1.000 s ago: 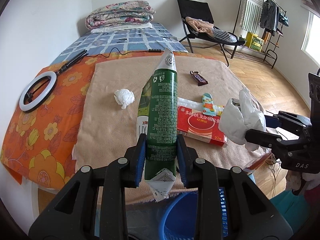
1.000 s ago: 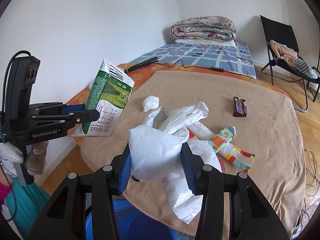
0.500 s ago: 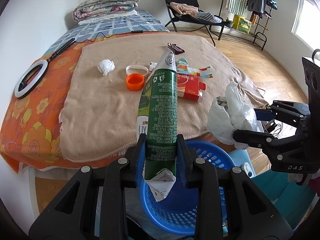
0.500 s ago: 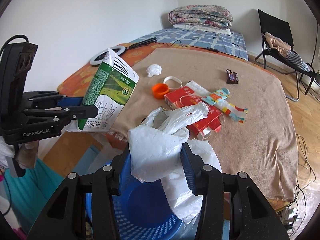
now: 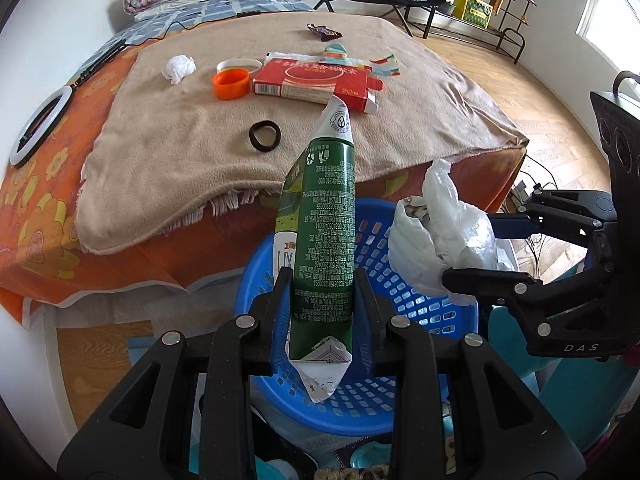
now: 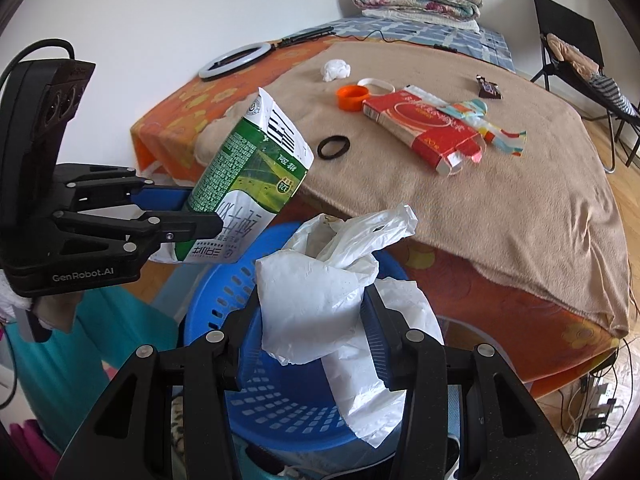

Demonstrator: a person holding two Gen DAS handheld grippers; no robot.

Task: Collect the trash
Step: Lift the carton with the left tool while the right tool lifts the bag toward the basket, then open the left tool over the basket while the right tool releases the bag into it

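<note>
1. Two grippers hang over the blue basket (image 5: 424,312), which stands on the floor just off the near edge of the bed (image 5: 120,256).
2. The left gripper (image 5: 322,292) has its fingers clamped on a flattened green milk carton (image 5: 326,236), which points up and away over the basket's near rim.
3. The right gripper (image 6: 316,320) has its fingers pressed onto a crumpled white plastic bag (image 6: 316,304); the bag's loose tail droops into the basket.
4. On the tan blanket (image 5: 168,160) covering the bed, a black hair tie (image 5: 265,136) lies nearest the near edge.
5. Further back lies a red box (image 5: 316,84), with an orange cap (image 5: 231,84) and a white ring (image 5: 238,65) just beside its left end.
6. A crumpled tissue (image 5: 179,67) sits left of the cap, apart from it.
7. A striped wrapper (image 5: 340,54) lies touching the box's far side, and a dark candy wrapper (image 5: 323,32) lies beyond, near the far edge.
8. A ring light (image 5: 38,128) rests on the orange sheet at the left edge.
</note>
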